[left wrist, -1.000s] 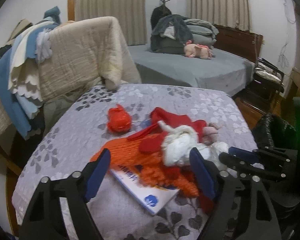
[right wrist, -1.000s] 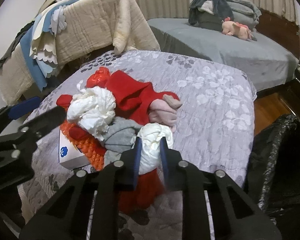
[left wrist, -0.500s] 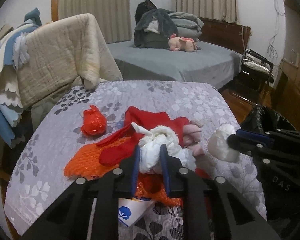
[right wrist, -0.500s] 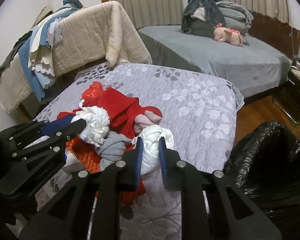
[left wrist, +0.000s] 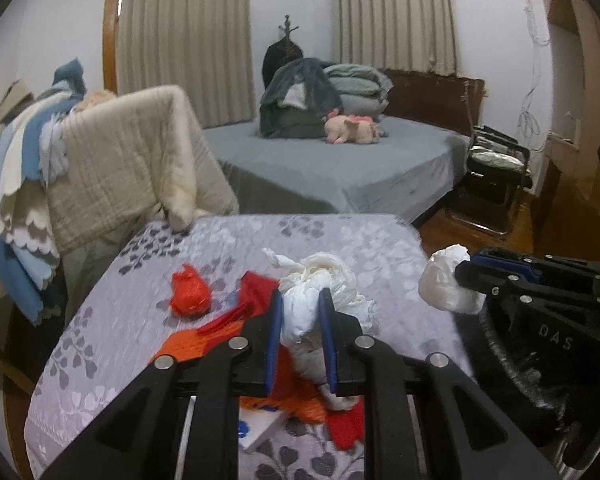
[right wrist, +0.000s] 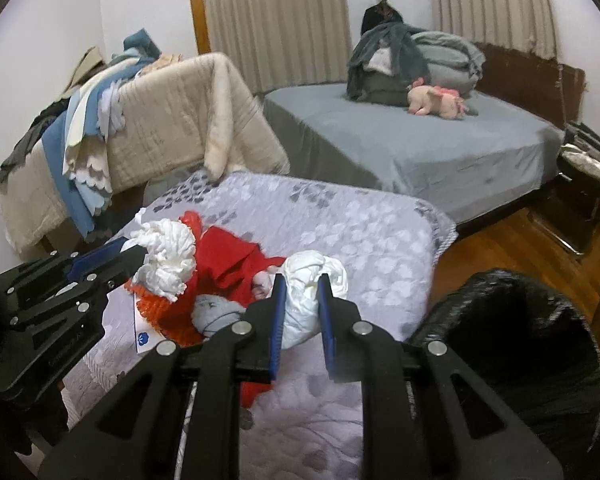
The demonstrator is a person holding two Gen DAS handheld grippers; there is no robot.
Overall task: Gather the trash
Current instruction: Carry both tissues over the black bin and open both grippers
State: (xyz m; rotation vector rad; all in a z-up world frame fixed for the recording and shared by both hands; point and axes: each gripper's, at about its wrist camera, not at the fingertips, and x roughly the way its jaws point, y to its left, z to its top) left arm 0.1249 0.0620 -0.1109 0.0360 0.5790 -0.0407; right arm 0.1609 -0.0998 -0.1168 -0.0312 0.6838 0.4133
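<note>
My left gripper [left wrist: 300, 300] is shut on a crumpled white wad [left wrist: 320, 280] and holds it above the pile on the grey floral bedspread [left wrist: 340, 236]. My right gripper [right wrist: 302, 284] is shut on a second white wad [right wrist: 312, 280], lifted over the bedspread's right side. Each gripper shows in the other view: the right one [left wrist: 466, 270] with its wad [left wrist: 444, 284], the left one [right wrist: 136, 252] with its wad [right wrist: 168, 260]. A red crumpled bag [left wrist: 190, 294] lies on the bedspread. A black trash bag [right wrist: 512, 344] stands open at the right.
Red and orange clothes [right wrist: 228, 264], a grey sock [right wrist: 216, 314] and a white booklet [right wrist: 146, 330] lie in the pile. Blankets hang over a rail [left wrist: 120, 160] at the left. A grey bed [left wrist: 320, 168] with a pink plush stands behind. A black chair [left wrist: 496, 184] is at the right.
My left gripper closed on the white wad and lifted it off the pile. My right gripper rose with its wad and moved right, toward the black bag.
</note>
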